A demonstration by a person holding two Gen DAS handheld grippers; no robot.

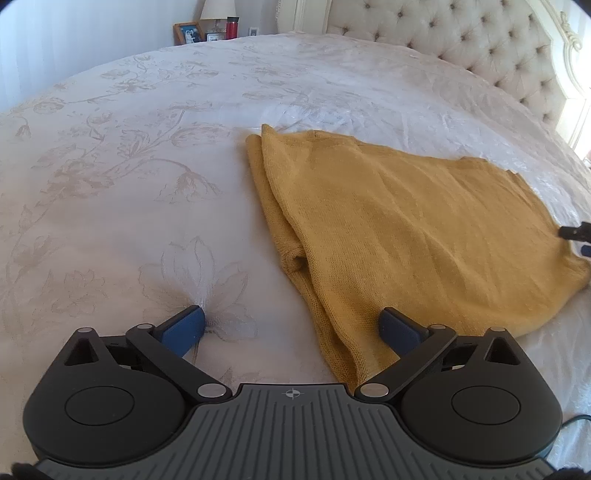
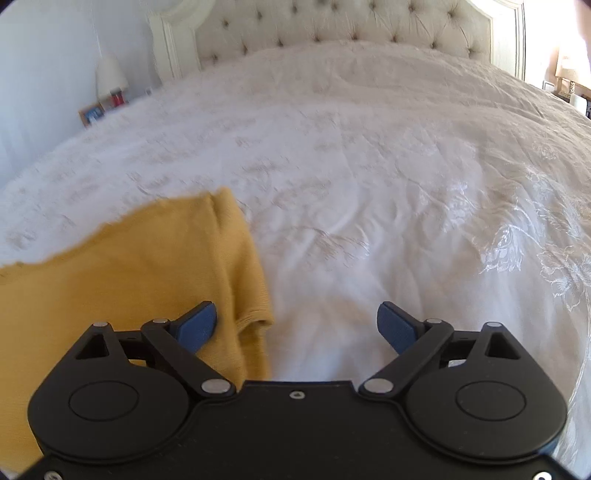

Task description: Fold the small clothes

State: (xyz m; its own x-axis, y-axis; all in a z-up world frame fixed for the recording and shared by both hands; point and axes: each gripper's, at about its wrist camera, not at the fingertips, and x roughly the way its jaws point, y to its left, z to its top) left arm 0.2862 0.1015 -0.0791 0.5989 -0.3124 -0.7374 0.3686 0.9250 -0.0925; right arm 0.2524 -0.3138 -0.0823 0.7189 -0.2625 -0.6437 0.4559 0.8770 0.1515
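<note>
Seemingly midway through a fold, a mustard knit garment [image 1: 399, 229] is seen spread on a wide bed [image 1: 129, 155] covered in a pale floral-embroidered bedspread, with a tufted headboard [image 1: 461, 40] behind and a nightstand holding a framed photo [image 1: 187, 32] and a lamp [image 1: 218, 9] at the far side. The garment is laid flat on the bed, with one side already doubled over along its left edge, so that stacked layers and a small loose pocket of cloth are shown there; this is judged to be a first fold, with further folds left to do.

The left claw [image 1: 291, 325] is held low over the bedspread with its jaws spread wide and nothing gripped, one blue pad pressed into the cover beside the garment and the other resting at the garment's near edge, apparently so that the doubled edge can be straddled and pinched. The right claw [image 2: 297, 323] is likewise held wide and empty, one pad over the cloth near a hemmed corner [image 2: 258, 317] and the other over bare bedspread, a placing that suggests the opposite corner is to be taken. The right wrist view is blurred.
</note>
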